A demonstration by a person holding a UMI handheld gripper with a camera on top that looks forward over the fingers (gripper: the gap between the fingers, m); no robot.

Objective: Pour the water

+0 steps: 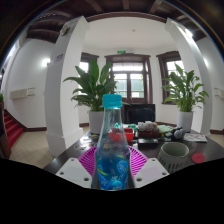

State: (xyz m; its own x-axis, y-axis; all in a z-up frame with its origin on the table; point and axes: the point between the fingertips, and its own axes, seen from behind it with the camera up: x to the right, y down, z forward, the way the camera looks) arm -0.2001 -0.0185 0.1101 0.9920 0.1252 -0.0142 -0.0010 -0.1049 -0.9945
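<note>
A clear plastic water bottle (112, 150) with a light blue cap and a blue label stands upright between my fingers. My gripper (112, 165) is shut on the bottle, both magenta pads (88, 160) pressing its sides at label height. A grey-green cup (175, 153) sits on the dark table (75, 148) to the right of the bottle, beyond my right finger. The bottle's base is hidden below the fingers.
Small tea items and a red object (127, 133) lie on the table behind the bottle. A dark box (139, 113) stands farther back. Large potted plants (96, 92) flank a window, and a white pillar (70, 75) rises at the left.
</note>
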